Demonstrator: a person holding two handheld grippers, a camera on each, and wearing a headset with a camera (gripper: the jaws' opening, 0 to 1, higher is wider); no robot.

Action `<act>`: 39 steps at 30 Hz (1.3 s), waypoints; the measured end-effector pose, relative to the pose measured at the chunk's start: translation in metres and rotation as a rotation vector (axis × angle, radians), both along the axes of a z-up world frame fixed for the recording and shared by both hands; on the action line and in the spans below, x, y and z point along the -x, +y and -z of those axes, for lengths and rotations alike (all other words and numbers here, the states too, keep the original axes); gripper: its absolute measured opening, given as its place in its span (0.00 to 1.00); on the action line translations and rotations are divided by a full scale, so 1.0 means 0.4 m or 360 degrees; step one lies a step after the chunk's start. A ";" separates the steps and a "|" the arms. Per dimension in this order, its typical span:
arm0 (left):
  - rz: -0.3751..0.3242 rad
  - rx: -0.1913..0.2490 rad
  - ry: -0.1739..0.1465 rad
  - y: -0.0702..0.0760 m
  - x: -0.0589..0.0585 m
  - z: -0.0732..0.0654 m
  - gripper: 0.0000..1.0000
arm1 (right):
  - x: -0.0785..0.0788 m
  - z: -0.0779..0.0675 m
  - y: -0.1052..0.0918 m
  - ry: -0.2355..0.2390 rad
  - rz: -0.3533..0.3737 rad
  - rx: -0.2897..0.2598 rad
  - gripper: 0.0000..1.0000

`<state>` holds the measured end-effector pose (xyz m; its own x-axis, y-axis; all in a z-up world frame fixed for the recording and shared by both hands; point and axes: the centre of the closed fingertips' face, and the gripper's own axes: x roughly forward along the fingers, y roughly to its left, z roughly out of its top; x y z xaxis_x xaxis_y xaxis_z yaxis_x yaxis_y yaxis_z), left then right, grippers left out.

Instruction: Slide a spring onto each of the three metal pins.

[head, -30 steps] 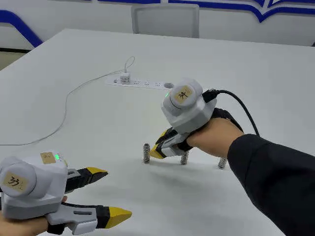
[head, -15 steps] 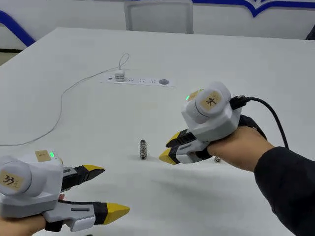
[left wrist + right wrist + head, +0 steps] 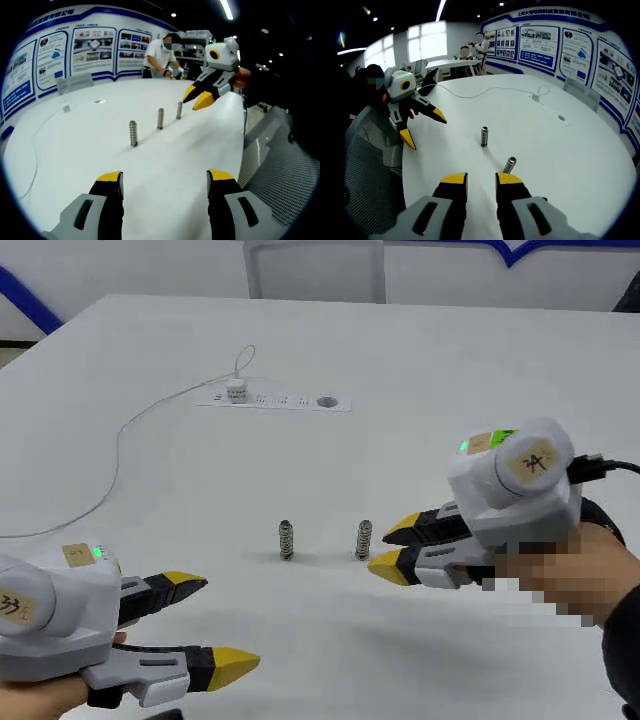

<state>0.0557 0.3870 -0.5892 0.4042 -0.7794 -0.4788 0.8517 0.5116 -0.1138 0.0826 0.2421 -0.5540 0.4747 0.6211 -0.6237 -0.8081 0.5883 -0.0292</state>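
Observation:
Two metal pins stand upright on the white table (image 3: 480, 360), each with a spring on it: the left spring (image 3: 286, 539) and the middle spring (image 3: 364, 539). The left gripper view shows three sprung pins in a row: (image 3: 133, 133), (image 3: 160, 118), (image 3: 179, 110). My right gripper (image 3: 393, 547) hovers just right of the middle spring, open, with nothing between its yellow tips. In its own view the right gripper (image 3: 481, 179) has the middle spring (image 3: 509, 165) just ahead. My left gripper (image 3: 215, 625) waits open near the front left, and its own view shows the left gripper (image 3: 165, 177) holding nothing.
A white power strip (image 3: 275, 400) with a plugged charger (image 3: 236, 390) lies at the back, and its cable (image 3: 120, 450) trails left. A chair (image 3: 315, 270) stands behind the table. A person works in the distance (image 3: 160, 57).
My right gripper has drawn back to the right, away from the middle pin, which now shows with its spring on it. The left gripper has stayed low at the front left.

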 end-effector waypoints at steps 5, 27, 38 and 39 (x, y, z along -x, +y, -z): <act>0.0000 0.0003 -0.0001 0.000 0.000 -0.001 0.69 | 0.011 -0.007 -0.043 -0.0025 0.0069 -0.0041 0.24; -0.0008 0.0015 -0.0001 0.001 -0.004 -0.001 0.70 | 0.030 0.013 -0.205 -0.0124 0.0296 -0.0138 0.38; -0.0005 0.0016 0.0005 -0.001 -0.003 0.000 0.71 | 0.047 0.043 -0.251 -0.0131 0.0385 -0.0198 0.48; -0.0004 0.0018 0.0007 -0.001 -0.003 0.000 0.71 | 0.050 0.045 -0.253 -0.0131 0.0388 -0.0198 0.49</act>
